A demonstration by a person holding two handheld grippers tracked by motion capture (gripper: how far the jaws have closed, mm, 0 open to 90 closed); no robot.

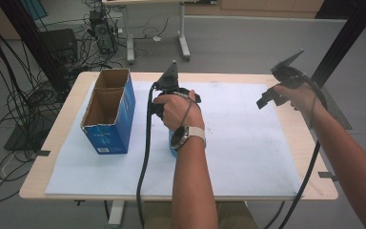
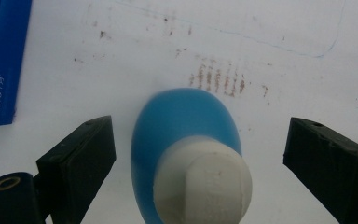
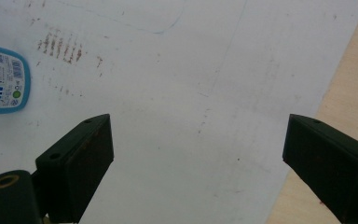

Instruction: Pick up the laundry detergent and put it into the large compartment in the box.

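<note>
My left tool (image 2: 193, 154) hangs over the blue bottle (image 2: 182, 126), jaws wide open on either side of its white cap (image 2: 203, 182), not touching. The bottle lies on the white sheet (image 1: 248, 143) mid-counter, just right of the blue carton (image 1: 108, 112), partly under my left hand (image 1: 178, 109). My right tool (image 3: 196, 158) is open too, empty, held above the sheet near the counter's (image 1: 314, 191) right edge.

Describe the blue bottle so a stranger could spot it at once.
Start at the white mat covering the table, then find the open blue cardboard box on its left side. To the right of it stands the blue bottle, between the open left gripper jaws. Its cream cap sets it apart.
</note>
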